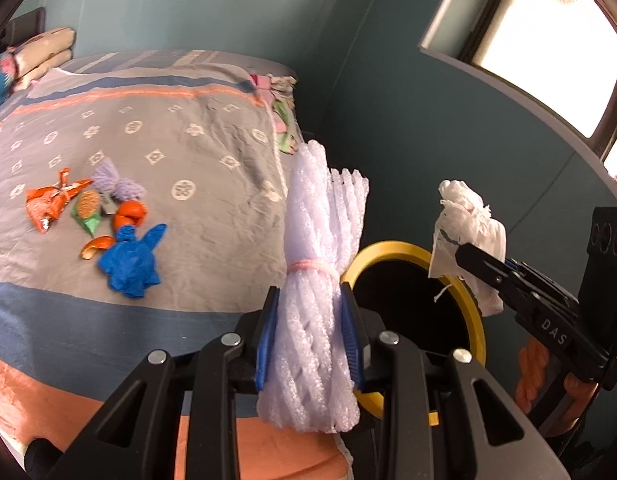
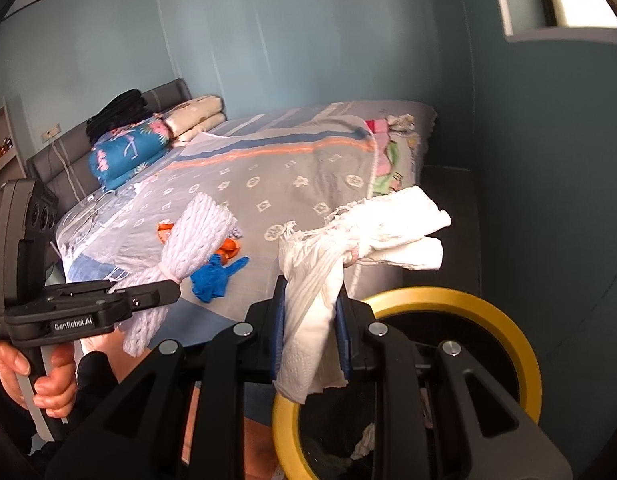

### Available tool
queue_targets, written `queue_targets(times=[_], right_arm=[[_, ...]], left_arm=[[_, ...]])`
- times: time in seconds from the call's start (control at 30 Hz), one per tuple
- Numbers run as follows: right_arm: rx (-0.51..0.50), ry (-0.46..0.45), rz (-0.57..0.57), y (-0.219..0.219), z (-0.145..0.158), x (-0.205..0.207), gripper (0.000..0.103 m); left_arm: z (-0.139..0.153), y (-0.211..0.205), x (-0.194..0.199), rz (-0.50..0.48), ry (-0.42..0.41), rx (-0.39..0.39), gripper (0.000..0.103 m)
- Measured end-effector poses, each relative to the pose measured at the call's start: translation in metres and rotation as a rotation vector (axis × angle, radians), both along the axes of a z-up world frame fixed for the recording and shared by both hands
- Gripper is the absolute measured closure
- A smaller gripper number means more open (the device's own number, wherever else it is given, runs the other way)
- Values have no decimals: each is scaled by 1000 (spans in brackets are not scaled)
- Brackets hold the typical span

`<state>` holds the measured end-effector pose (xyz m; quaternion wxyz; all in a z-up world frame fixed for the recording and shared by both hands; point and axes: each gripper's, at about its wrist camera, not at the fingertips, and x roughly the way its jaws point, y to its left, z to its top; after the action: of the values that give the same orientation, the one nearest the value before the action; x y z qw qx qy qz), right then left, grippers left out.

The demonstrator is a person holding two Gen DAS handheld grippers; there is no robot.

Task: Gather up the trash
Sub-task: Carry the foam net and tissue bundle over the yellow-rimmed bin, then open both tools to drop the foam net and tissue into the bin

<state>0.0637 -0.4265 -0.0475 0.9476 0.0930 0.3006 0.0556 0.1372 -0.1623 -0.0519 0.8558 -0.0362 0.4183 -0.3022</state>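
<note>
My left gripper (image 1: 310, 316) is shut on a bundle of white foam netting (image 1: 320, 248) tied with a pink band, held upright beside the bed's edge. My right gripper (image 2: 310, 322) is shut on a crumpled white tissue wad (image 2: 364, 236), just over the yellow rim of the trash bin (image 2: 460, 300). In the left wrist view the bin (image 1: 474, 312) sits right of the foam bundle, and the right gripper (image 1: 474, 256) holds the tissue (image 1: 468, 216) above it. On the bedspread lie a blue glove (image 1: 128, 264), orange wrappers (image 1: 48, 204), orange peel (image 1: 128, 214) and another small foam net (image 1: 116, 182).
The bed (image 2: 268, 184) with a grey patterned spread fills the left and middle. Folded quilts and pillows (image 2: 148, 140) are stacked by the headboard. A teal wall and a window (image 1: 528, 28) stand behind the bin. A hand (image 2: 48, 376) grips the left gripper's handle.
</note>
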Motion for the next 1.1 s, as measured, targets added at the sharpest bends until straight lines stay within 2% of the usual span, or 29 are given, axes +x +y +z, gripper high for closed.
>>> queue_targets(times=[0.37,0.7,0.83,0.97,1.1], right_arm=[[37,74,-54,-40,-27,-8,82],[85,74,-68,-62,-40,-16,81],[100,74,-73,-66,-40,-16,80],[119,83,-92,-69,-40,-15,70],[129,87,-110,-73,-41,-14,66]], left_arm=[[-14,-68,-9,-117,30,58,76],[-37,-110,-13,-176,86,89,75],[-42,-117,-15,-192,93,88,69],[-44,-115,-15,-187,102,83,57],[-43,-111,-13,-173,108,75,53]])
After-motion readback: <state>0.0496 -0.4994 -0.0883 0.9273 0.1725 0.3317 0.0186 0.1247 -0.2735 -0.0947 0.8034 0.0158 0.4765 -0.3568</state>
